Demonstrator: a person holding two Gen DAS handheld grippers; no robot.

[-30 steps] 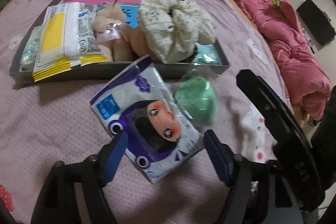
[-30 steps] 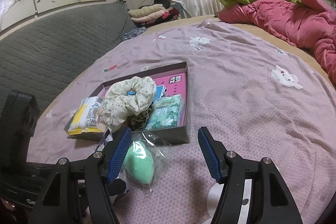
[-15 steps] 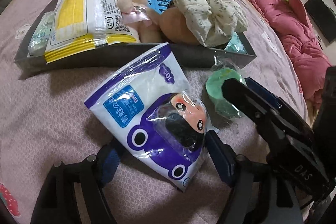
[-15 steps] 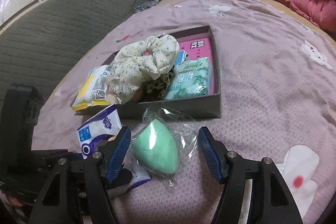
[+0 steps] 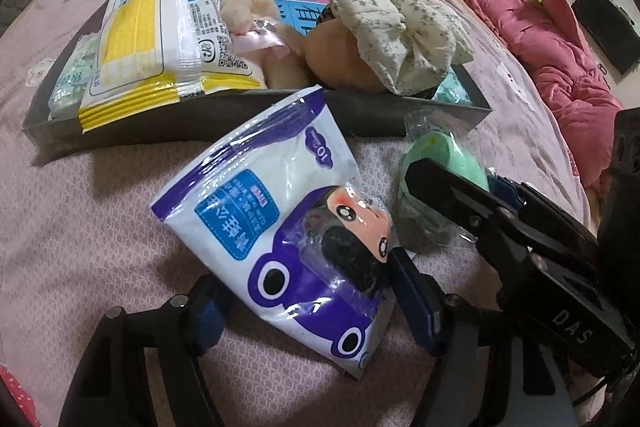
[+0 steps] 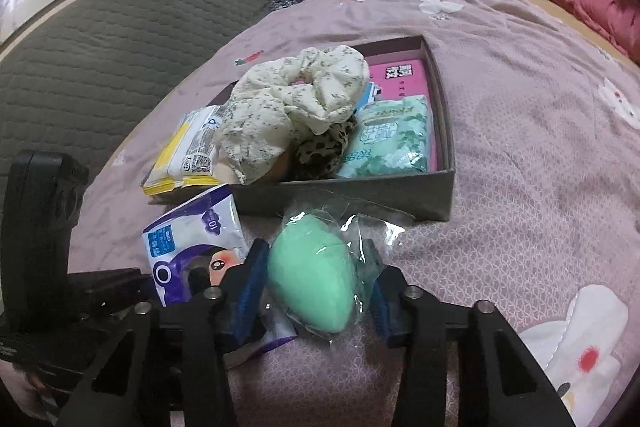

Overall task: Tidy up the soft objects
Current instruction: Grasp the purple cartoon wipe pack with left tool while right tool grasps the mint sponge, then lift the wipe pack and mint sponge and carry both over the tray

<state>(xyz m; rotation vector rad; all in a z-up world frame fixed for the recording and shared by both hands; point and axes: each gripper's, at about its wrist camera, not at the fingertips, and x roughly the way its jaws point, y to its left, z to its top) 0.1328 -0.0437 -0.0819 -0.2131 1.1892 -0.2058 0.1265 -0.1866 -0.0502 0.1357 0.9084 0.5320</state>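
Note:
A white and purple cartoon packet [image 5: 280, 239] lies flat on the pink bedspread in front of a dark grey box [image 5: 240, 111]. My left gripper [image 5: 312, 307] straddles the packet's near end and its jaws are closing. The right pad touches the packet's edge; the left pad stands just clear. A green egg-shaped sponge [image 6: 312, 279] in a clear wrapper lies beside the packet. My right gripper [image 6: 316, 283] is closing on it, with both pads against the wrapper. The sponge [image 5: 436, 151] is partly hidden by the right gripper's finger in the left wrist view.
The box [image 6: 360, 195] holds a yellow tissue pack [image 5: 152, 39], a plush toy [image 5: 256, 23], a floral scrunchie [image 6: 296, 103] and green wipes [image 6: 388, 143]. A pink quilt [image 5: 552, 39] lies to the right. A white soft item [image 6: 572, 339] lies at the near right.
The right gripper came down and forward over the green sponge and its jaws narrowed onto it. The left gripper closed in slightly around the packet's near end.

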